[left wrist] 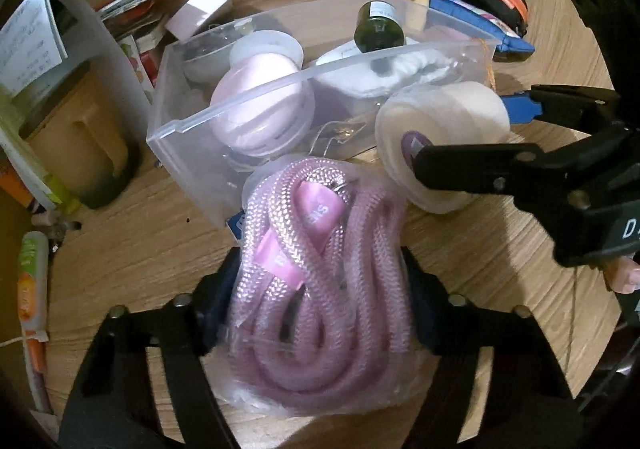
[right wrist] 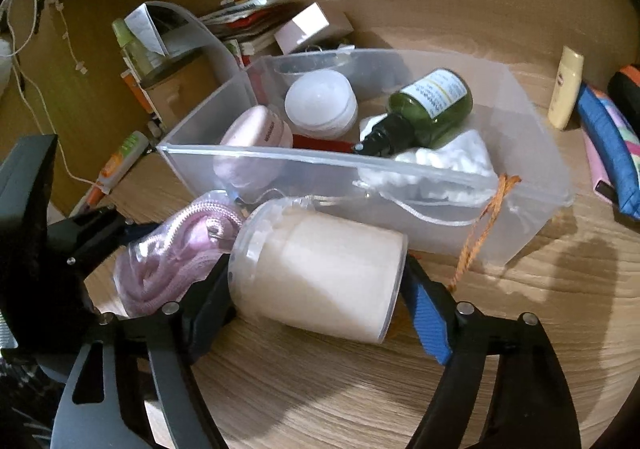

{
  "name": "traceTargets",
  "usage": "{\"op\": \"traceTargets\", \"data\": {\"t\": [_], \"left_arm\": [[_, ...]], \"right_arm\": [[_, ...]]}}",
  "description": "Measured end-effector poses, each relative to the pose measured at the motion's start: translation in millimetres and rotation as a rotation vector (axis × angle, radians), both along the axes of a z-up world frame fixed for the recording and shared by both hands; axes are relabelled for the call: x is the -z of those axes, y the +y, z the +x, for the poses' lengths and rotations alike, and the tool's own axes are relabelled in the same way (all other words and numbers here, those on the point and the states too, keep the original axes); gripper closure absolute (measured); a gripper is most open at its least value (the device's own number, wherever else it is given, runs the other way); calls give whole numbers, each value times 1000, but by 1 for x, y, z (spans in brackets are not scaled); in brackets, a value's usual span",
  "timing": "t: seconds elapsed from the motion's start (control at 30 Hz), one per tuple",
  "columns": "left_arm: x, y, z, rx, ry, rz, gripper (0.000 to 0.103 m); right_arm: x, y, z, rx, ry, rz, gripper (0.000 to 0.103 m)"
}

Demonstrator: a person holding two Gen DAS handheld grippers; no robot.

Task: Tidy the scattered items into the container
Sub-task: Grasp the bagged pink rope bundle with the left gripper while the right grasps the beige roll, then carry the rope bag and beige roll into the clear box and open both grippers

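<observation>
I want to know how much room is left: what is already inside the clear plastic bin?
In the clear bin: a green dropper bottle, a white round jar, a pink case and white cotton. The bin floor beneath them is mostly hidden.

Both grippers, left gripper and right gripper, have black slotted frames with silver pivot screws. Finger pads are blue. White lettering marks the right gripper's housing.

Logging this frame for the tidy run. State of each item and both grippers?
left gripper: shut on bagged pink rope, outside bin
right gripper: shut on cream jar, on its side, outside bin
clear bin: open, partly filled
green bottle: lying in bin
pale yellow tube: upright on table, outside bin
</observation>
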State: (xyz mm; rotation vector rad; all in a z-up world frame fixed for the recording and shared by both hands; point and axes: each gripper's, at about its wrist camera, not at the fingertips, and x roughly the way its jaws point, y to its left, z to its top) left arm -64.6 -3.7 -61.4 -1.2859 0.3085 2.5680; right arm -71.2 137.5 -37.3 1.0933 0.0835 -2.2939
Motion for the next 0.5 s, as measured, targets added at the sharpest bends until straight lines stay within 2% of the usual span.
{"op": "traceTargets", "data": {"t": [0.23,0.5], "left_arm": [[-4,-6,8,-60,30,35,36],[-27,-18,27,-110,115,93,37]], "right_arm": [[-6,-6,12,-46,21,-4,32],[-18,-5,20,-48,64,-11,32]]}}
